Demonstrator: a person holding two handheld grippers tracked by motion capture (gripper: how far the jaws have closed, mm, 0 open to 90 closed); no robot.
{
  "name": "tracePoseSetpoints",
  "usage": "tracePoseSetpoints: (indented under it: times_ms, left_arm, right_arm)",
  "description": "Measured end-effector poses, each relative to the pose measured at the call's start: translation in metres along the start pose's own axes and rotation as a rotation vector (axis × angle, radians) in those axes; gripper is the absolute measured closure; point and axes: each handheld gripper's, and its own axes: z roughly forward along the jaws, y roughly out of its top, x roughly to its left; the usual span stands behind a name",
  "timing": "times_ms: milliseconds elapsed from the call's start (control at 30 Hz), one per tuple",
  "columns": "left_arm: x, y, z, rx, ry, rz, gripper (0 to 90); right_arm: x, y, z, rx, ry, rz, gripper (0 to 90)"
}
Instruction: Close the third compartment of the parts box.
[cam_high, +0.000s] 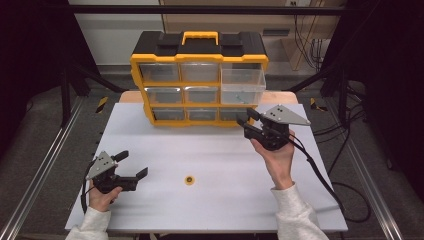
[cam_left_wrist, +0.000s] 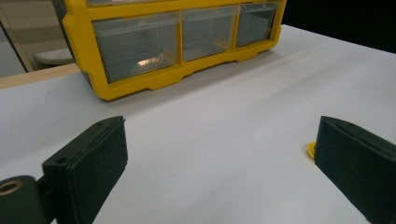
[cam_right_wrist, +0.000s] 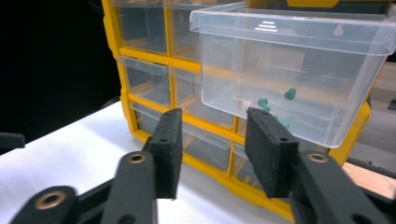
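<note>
A yellow and black drawer cabinet (cam_high: 199, 80) stands at the far middle of the white table (cam_high: 215, 155). Its upper right clear drawer (cam_high: 242, 85) is pulled out; in the right gripper view this drawer (cam_right_wrist: 299, 74) holds a few green push pins (cam_right_wrist: 290, 94). My right gripper (cam_high: 245, 117) hovers just in front of the cabinet's lower right corner, below that drawer. Its jaws (cam_right_wrist: 212, 126) stand partly apart with nothing between them. My left gripper (cam_high: 133, 164) rests low at the near left, wide open and empty (cam_left_wrist: 219, 135). A small yellow disc (cam_high: 189, 180) lies on the table to its right.
The cabinet's other clear drawers (cam_left_wrist: 135, 44) are pushed in. In the left gripper view the yellow disc (cam_left_wrist: 311, 150) peeks out beside the right jaw. A black cable (cam_high: 320, 175) trails from the right gripper over the table's right edge. Dark frame rails flank the table.
</note>
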Motion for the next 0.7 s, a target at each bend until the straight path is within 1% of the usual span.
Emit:
tracePoseSetpoints:
  times_ms: [200,233,467,700]
  left_arm:
    - [0.0,0.0,0.0,0.005,0.003,0.005,2.8]
    - [0.0,0.0,0.0,0.005,0.003,0.005,2.8]
    - [0.0,0.0,0.0,0.004,0.002,0.004,2.8]
    - [0.0,0.0,0.0,0.001,0.002,0.004,2.8]
  right_arm:
    - [-0.004,0.002,0.005,-0.011,-0.014,0.012,73.2]
    - [-0.005,0.002,0.005,-0.013,-0.015,0.013,76.7]
    - [-0.008,0.007,0.017,0.012,-0.022,0.017,89.5]
    - [-0.013,0.011,0.03,0.029,-0.042,0.021,90.0]
